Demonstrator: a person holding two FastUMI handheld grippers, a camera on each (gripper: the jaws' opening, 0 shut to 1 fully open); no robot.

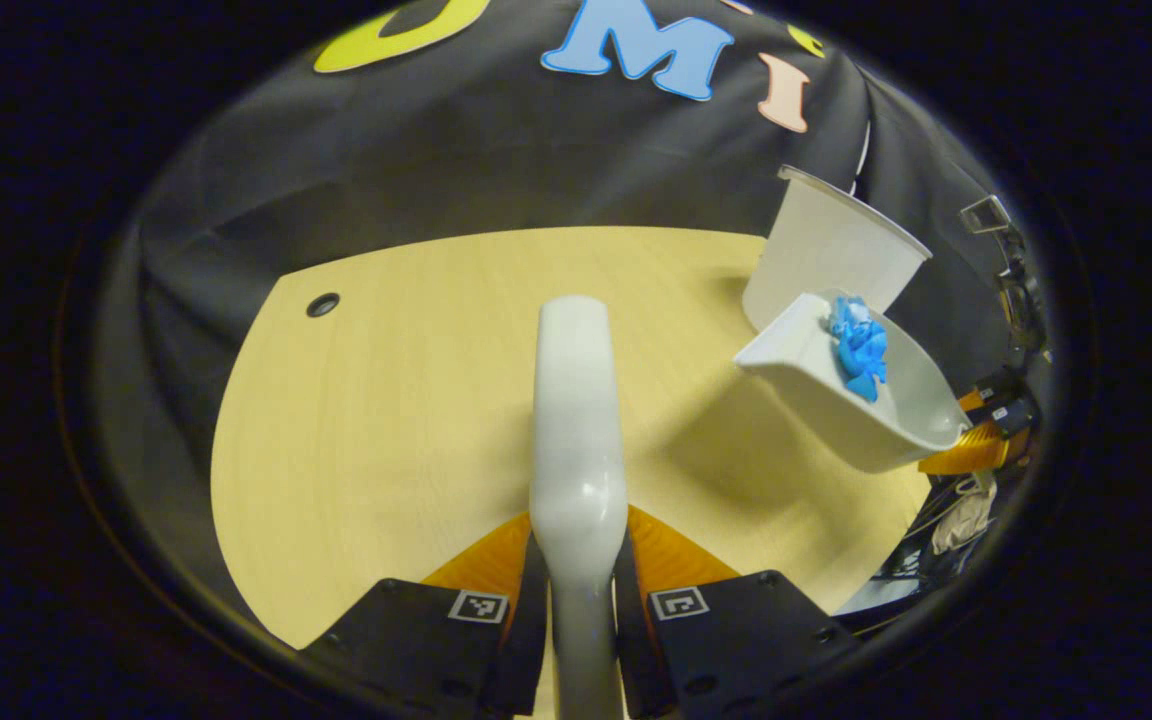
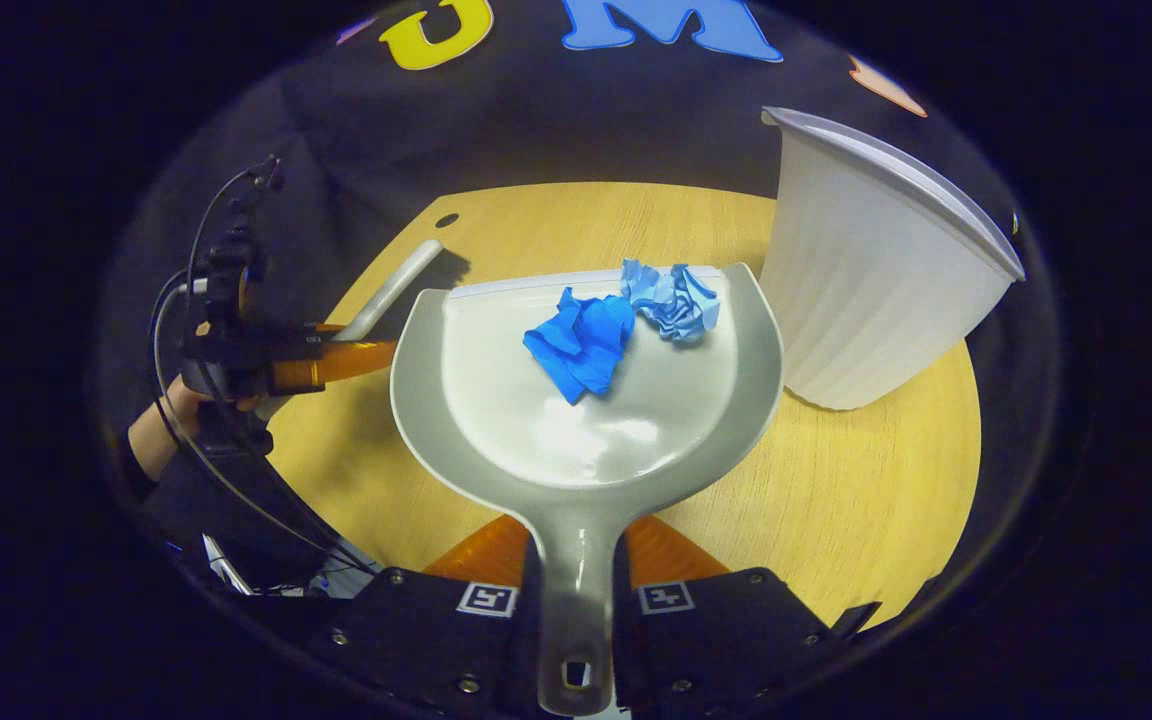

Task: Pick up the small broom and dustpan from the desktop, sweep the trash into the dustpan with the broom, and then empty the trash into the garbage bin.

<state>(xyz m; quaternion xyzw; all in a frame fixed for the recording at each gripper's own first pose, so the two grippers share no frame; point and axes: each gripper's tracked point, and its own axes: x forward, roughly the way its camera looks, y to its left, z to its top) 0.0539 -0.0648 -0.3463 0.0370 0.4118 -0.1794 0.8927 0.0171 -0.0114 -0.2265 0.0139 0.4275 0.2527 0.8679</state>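
In the left gripper view my left gripper (image 1: 579, 590) is shut on the pale grey broom (image 1: 577, 420), whose handle runs forward over the wooden desk (image 1: 386, 400). In the right gripper view my right gripper (image 2: 576, 585) is shut on the handle of the grey dustpan (image 2: 586, 420), held level above the desk (image 2: 836, 500). Two crumpled blue paper balls (image 2: 616, 325) lie in the pan near its front lip. The white ribbed garbage bin (image 2: 866, 270) stands just right of the pan. The left view shows the dustpan (image 1: 856, 400) raised beside the bin (image 1: 826, 260), blue trash (image 1: 858, 350) inside.
A round cable hole (image 1: 323, 304) sits in the desk's far left corner. The booth's black cloth wall hangs behind the desk. In the right gripper view a person's hand (image 2: 161, 425) holds the left gripper (image 2: 336, 360) with trailing cables at the left.
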